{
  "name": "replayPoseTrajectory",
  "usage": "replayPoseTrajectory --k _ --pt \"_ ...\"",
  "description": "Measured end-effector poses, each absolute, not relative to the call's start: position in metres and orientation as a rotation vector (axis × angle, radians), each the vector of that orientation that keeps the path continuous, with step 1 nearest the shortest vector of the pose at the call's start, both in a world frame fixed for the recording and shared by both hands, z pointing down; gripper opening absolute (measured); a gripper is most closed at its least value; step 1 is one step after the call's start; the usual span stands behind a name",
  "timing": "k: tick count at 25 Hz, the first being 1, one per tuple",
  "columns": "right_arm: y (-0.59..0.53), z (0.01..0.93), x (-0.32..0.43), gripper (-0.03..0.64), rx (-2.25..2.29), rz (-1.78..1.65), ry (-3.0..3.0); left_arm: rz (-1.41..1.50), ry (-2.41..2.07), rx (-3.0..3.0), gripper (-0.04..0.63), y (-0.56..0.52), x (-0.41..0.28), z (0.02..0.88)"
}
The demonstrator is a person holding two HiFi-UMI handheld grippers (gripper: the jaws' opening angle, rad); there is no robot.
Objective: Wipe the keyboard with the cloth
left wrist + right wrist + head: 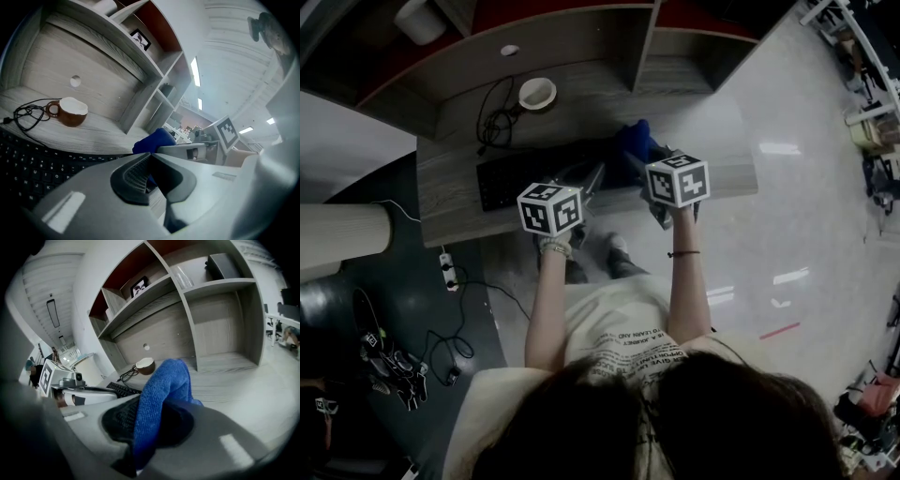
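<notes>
A black keyboard (520,176) lies on the grey wooden desk (722,159), left of centre. My right gripper (152,420) is shut on a blue cloth (164,385), which sticks up from between its jaws. In the head view the cloth (636,139) hangs over the desk just past the keyboard's right end. My left gripper (150,155) is shut with nothing held, and it hovers above the keyboard's (28,164) right part. The two grippers are side by side, the left gripper (592,178) close to the right gripper (636,157).
A brown mug (536,94) with a white inside stands behind the keyboard, beside a coiled black cable (492,122). Shelf compartments (215,291) rise at the desk's back. A power strip (447,270) and more cables lie on the floor to the left.
</notes>
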State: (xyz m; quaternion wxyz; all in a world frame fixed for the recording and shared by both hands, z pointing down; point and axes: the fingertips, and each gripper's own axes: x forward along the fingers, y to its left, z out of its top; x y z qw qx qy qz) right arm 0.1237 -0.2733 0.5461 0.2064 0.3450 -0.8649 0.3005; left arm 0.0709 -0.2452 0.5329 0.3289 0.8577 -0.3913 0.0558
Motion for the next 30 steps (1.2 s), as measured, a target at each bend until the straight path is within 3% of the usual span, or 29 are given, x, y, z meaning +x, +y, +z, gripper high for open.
replayPoseTrajectory --k 30 --pt "-0.260 0.552 0.058 0.060 0.929 0.852 -2.399 0.124 -1.034 2.228 0.003 -0.239 0.007 0.531"
